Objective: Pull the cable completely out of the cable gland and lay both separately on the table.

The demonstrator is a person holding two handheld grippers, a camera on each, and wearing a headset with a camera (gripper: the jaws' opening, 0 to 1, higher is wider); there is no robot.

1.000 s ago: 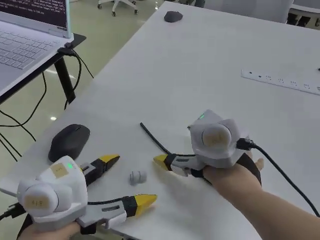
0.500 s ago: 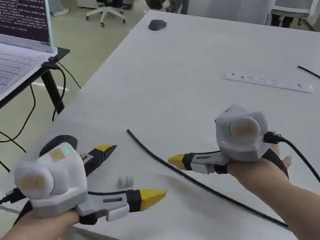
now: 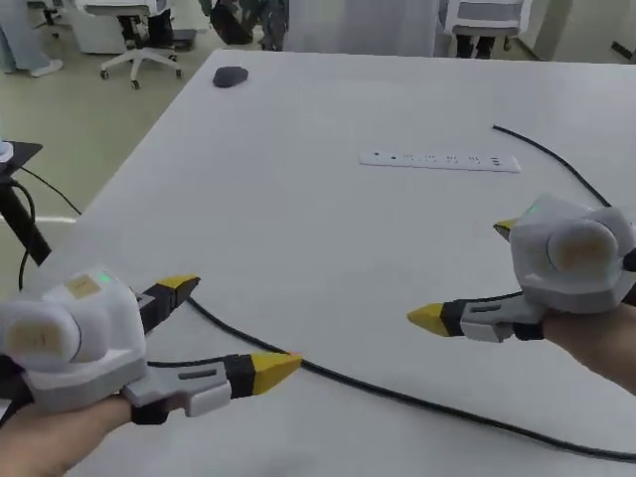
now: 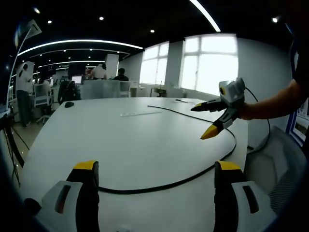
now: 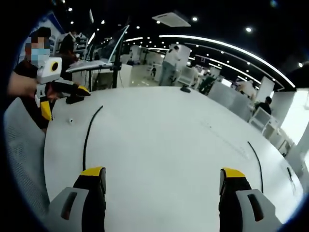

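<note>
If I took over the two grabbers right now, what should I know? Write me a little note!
Left gripper: open and empty, low over the table. The cable runs across between its jaws.
Right gripper: open and empty, off to the side of the cable.
Cable: lies loose on the table, and its end looks bare in the right gripper view.
Gland: probably the small speck near that end, apart from the cable. It is too small to be sure.
Done: the cable looks pulled out and laid down.
Left: check that the gland lies alone; likely nothing more.
</note>
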